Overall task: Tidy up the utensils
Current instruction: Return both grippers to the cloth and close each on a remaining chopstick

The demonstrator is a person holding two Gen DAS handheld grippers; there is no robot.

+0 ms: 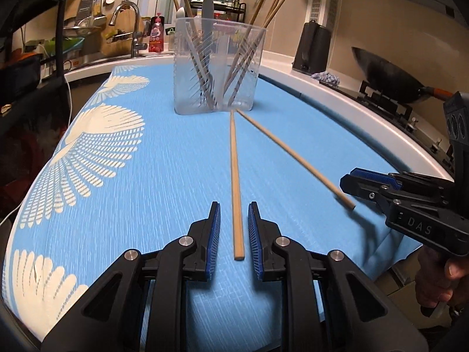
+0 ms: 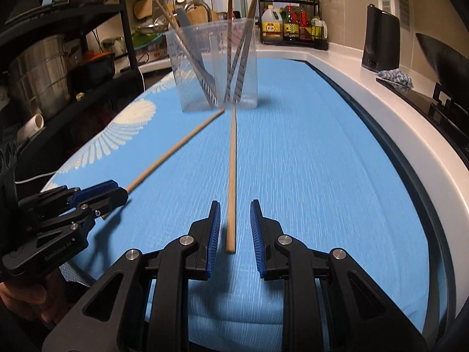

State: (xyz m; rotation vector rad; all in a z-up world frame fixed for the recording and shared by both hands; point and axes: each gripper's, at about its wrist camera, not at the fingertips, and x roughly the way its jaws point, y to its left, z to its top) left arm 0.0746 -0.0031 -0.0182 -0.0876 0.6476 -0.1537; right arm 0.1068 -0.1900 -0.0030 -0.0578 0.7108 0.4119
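Flanking the blue mat (image 1: 146,176), wok (image 1: 390,79), sink tap (image 1: 132,26).

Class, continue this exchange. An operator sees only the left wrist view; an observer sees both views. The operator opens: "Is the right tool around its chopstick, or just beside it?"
Observer: Around it. In the right wrist view the right tool straddles the chopstick, with its fingers apart and not touching it.
Operator: Is the stick centred in the gap?
Observer: No, it lies nearer the left finger.
Operator: Anything off the mat's left side that I can't make out?
Observer: A big steel pot stands on the black shelf.
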